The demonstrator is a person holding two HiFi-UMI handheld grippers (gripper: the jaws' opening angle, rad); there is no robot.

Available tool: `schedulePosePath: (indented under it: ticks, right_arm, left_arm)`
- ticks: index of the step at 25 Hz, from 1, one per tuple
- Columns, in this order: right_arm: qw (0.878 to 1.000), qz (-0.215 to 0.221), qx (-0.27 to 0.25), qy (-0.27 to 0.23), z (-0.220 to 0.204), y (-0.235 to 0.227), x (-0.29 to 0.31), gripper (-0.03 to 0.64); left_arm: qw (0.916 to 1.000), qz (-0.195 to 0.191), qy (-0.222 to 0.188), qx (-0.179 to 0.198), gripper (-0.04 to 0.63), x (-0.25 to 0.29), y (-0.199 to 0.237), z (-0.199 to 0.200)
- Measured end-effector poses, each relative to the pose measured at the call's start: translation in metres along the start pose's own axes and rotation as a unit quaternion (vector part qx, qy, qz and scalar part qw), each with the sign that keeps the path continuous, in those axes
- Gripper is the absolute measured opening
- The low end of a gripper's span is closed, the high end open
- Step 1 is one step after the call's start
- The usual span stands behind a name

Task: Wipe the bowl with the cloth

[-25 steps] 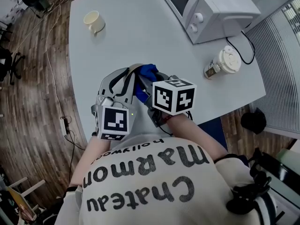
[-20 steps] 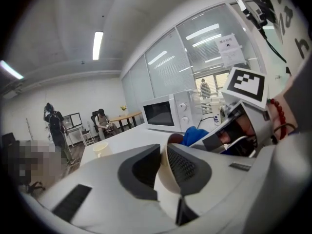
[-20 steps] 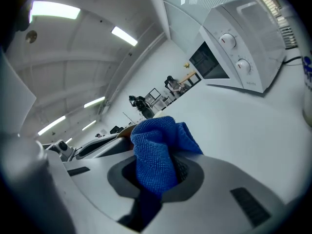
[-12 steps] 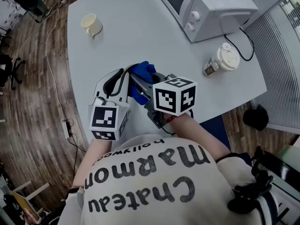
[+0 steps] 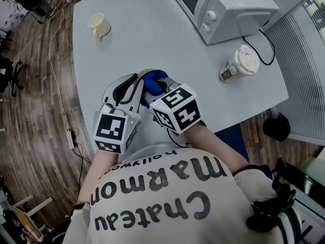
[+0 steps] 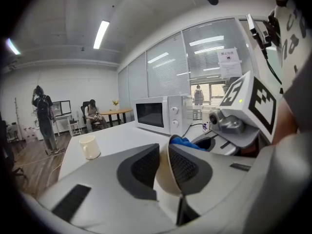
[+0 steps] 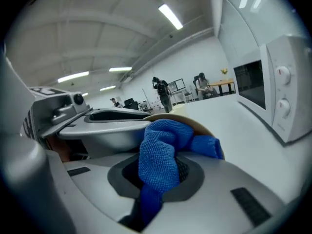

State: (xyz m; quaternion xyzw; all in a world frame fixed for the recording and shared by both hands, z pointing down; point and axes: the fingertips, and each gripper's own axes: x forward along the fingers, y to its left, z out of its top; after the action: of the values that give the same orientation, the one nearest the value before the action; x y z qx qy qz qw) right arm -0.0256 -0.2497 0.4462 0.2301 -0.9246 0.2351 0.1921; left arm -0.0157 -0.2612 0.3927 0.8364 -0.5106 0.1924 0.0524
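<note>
At the near edge of the white table, the left gripper pinches the cream bowl by its wall. Its jaws have just been easing apart, pads touching both faces. The right gripper clamps the blue microfibre cloth, stuffed into the bowl. The bowl looks light, rigid and probably slippery, so the rim pinch suits it.
</note>
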Motion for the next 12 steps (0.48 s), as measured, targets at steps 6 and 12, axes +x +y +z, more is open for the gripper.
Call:
schedulePosePath:
  ticks: [6, 12]
  right_arm:
    - [0.996, 0.045, -0.083, 0.006, -0.002, 0.020, 0.005, 0.043]
    - [0.996, 0.044, -0.042, 0.068, -0.027, 0.016, 0.016, 0.040]
  left_arm:
    - [0.9998, -0.014, -0.005, -0.010, 0.069, -0.006, 0.000, -0.002]
    - [0.9997, 0.000, 0.012, 0.023, 0.067, -0.010, -0.002, -0.009]
